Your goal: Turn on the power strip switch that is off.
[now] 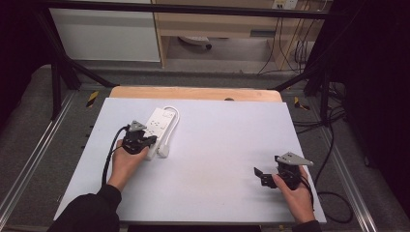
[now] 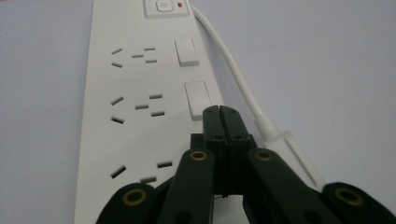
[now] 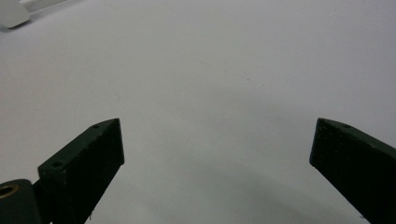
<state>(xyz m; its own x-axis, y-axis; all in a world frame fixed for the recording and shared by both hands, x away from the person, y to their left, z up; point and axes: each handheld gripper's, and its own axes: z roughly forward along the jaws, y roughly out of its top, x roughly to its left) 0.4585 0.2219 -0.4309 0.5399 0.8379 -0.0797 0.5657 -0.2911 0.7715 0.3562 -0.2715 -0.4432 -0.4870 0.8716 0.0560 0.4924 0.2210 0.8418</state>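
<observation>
White power strip: left gripper clenched, tips at a rocker switch, press prob. underway; right gripper released, idle.

— What is lying on the table?
— A white power strip is sitting at the far left, its cord looping beside it, plug resting nearer.

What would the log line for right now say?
left claw: shut, tip at power strip switch | right claw: open, over bare table
</observation>
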